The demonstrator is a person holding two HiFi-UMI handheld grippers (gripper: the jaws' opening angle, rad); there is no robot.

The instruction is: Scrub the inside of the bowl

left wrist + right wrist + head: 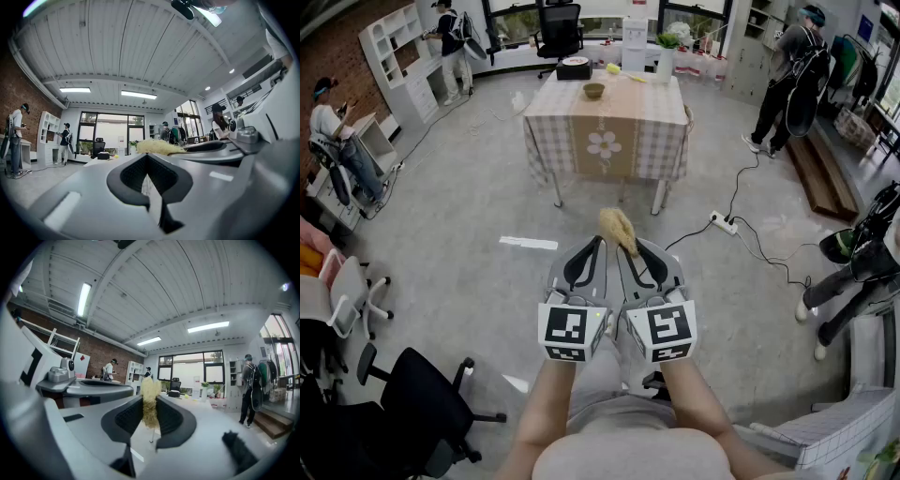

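Grey floor [469, 281] lies bare between you and the table [605, 150], so the way straight ahead is wide open.

Head view: your left gripper [599, 241] and right gripper [627, 246] are side by side, level, almost touching, over that floor. The right one pinches a yellow scrubber [617, 228], its tuft poking past the tips. The bowl [593, 91] sits on the table's far half, near the middle, well apart from both grippers. Edges: black chair [422, 403] low on your left, power strip [724, 223] on the floor to the right, white strip [528, 243] on the floor left of the grippers. People keep to the room's sides.

Left gripper view: jaws pressed together, nothing between them. The scrubber shows just beyond the tips, to the right, over the other gripper's flank.

Right gripper view: pads clamped on the scrubber, its fibres standing between them and rising above the tips. The table is far off behind the tuft.
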